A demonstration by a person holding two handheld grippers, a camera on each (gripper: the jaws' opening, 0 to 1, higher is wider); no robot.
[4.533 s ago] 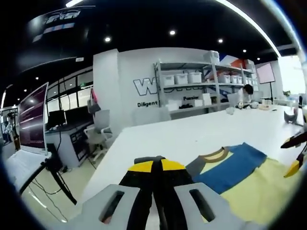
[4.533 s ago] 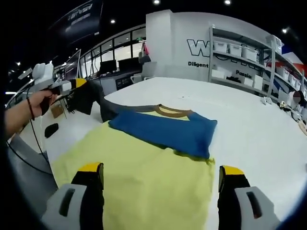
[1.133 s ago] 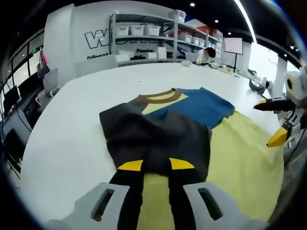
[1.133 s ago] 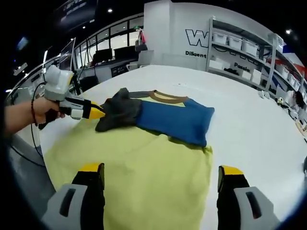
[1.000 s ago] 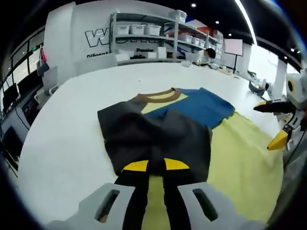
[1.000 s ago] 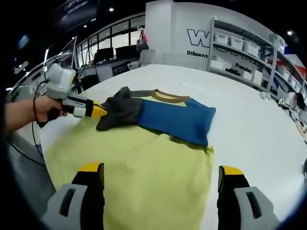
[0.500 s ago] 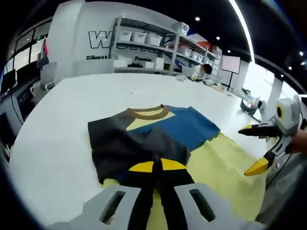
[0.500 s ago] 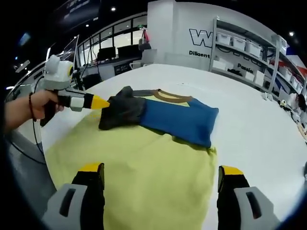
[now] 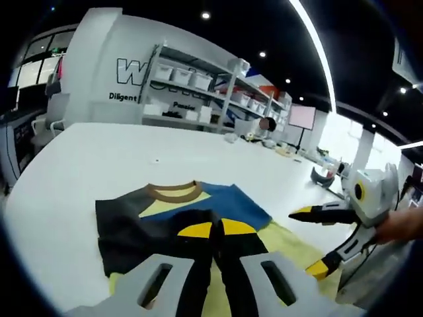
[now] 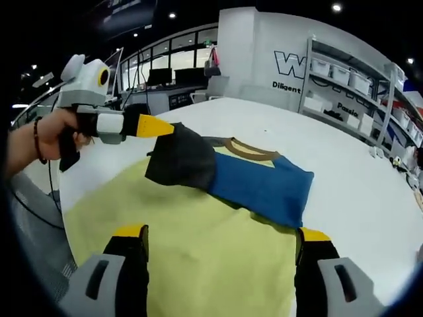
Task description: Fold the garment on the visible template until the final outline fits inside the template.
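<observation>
Both grippers have black jaws tipped yellow on grey bodies; the left gripper (image 10: 158,125) has a white handle, and a dark band circles the wrist of the hand (image 10: 49,142) behind it.

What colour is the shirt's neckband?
Brown, on the neckband; it shows best in the right gripper view.

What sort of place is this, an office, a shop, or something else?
Probably a workshop or lab in an open-plan office: a big white table, metal shelves of white bins, and desks with monitors behind it.
</observation>
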